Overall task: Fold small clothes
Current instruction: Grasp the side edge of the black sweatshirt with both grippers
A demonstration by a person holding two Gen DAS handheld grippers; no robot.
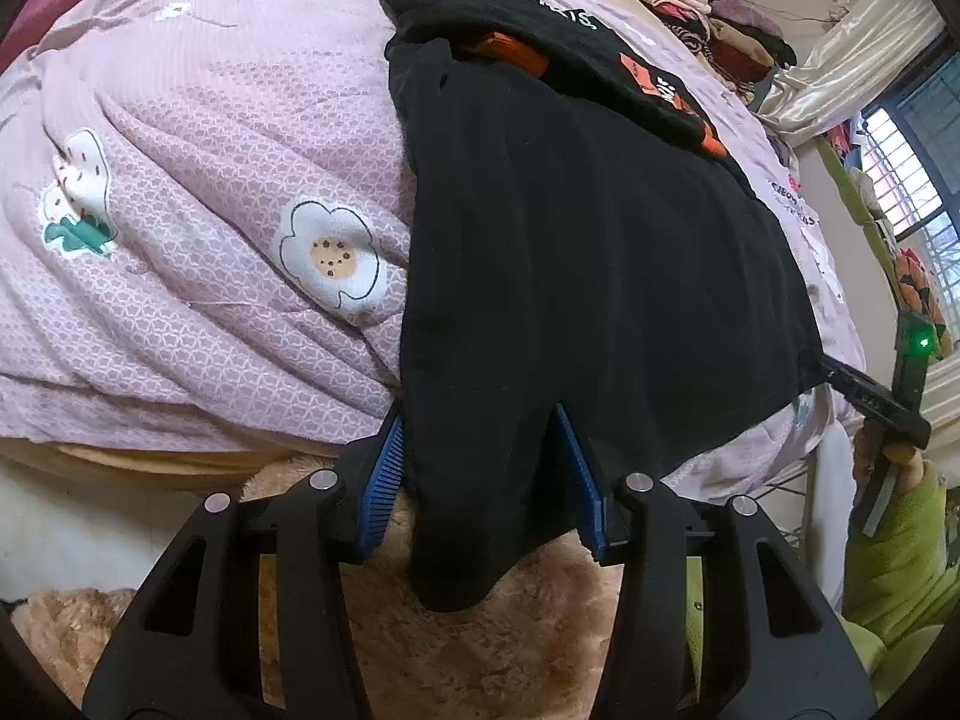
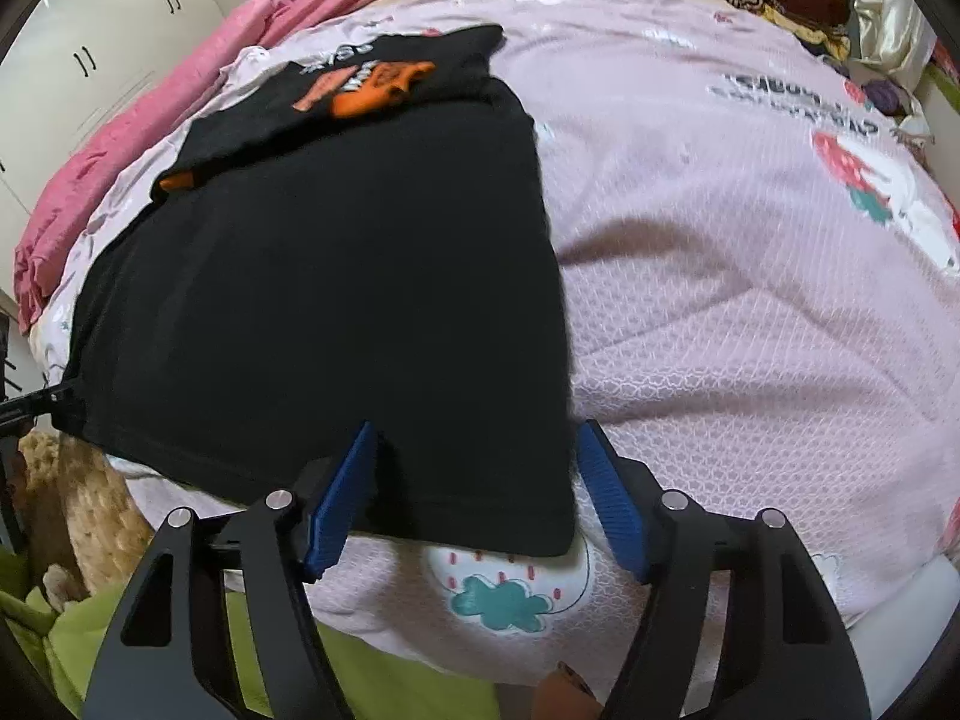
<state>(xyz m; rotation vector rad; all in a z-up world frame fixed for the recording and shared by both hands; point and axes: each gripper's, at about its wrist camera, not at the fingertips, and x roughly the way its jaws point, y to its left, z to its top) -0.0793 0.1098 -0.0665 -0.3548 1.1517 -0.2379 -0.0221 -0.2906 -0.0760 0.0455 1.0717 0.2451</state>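
A black T-shirt (image 1: 588,228) with an orange and white print lies on the lilac bedspread (image 1: 210,138), its print end folded over at the far side. My left gripper (image 1: 486,468) holds the near left corner, which bunches and hangs between the blue pads (image 1: 384,480). My right gripper (image 2: 474,492) has its jaws around the near right corner of the same shirt (image 2: 336,276), with a gap showing between the cloth and the right pad (image 2: 612,498). The right gripper also shows in the left wrist view (image 1: 864,396) at the shirt's other corner.
Piles of folded clothes (image 1: 708,6) sit at the far right of the bed. A pink blanket (image 2: 150,108) lies along the far left edge. A tan plush toy (image 1: 456,630) lies below the bed edge. A window (image 1: 906,168) is at right.
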